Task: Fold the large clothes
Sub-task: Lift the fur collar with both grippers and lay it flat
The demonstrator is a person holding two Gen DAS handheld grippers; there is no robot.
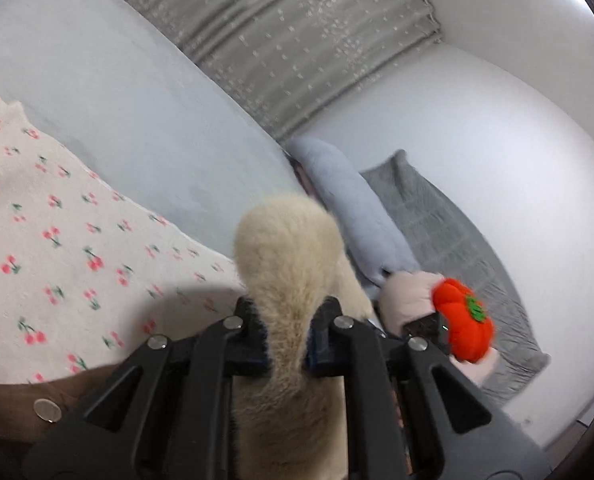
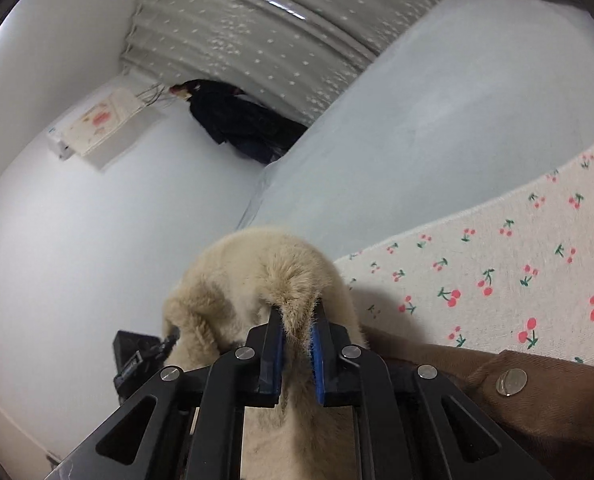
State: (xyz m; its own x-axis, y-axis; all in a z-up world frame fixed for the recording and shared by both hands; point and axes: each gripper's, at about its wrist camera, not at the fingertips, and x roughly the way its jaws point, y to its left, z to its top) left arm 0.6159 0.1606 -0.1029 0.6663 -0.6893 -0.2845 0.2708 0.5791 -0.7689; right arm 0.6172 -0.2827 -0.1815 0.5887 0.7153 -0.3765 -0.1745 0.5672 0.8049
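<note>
Cream fleece lining (image 1: 285,264) of brown jacket (image 2: 537,408), bottom centre in both views: left claw (image 1: 287,340) and right claw (image 2: 297,344) each clamped on a fold of it. Behind: cherry-print sheet (image 1: 57,240), pale blue bedding (image 1: 117,92), grey curtain (image 1: 297,40) at top.

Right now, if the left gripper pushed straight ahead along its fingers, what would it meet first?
The left gripper is shut on cream fluffy fabric, bunched directly ahead. Beyond, probably the pale blue bedsheet; depth is unclear.
</note>
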